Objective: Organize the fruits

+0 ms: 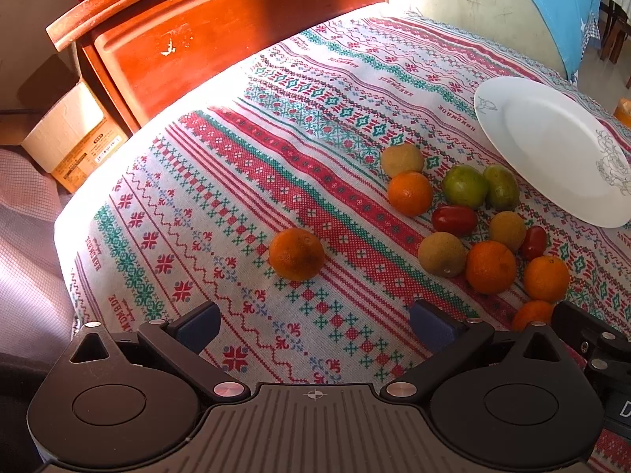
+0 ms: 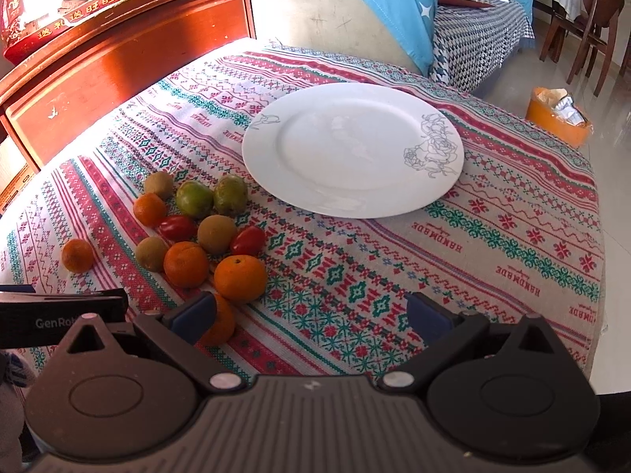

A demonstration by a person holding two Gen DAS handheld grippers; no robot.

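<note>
A white plate (image 2: 351,149) with a grey rose drawing lies empty on the patterned tablecloth; it also shows in the left wrist view (image 1: 552,146). A cluster of oranges (image 2: 185,264), kiwis (image 2: 217,232), green fruits (image 2: 194,198) and red tomatoes (image 2: 177,227) lies left of the plate. One orange (image 1: 296,254) sits apart, ahead of my left gripper (image 1: 313,325), which is open and empty. My right gripper (image 2: 309,315) is open and empty; an orange (image 2: 221,323) sits just beside its left finger.
A red wooden cabinet (image 1: 221,39) stands behind the table. A beige chair back (image 2: 327,19) with a blue cushion is beyond the plate. An orange bin (image 2: 558,116) stands on the floor to the right. The table edge drops off at the right.
</note>
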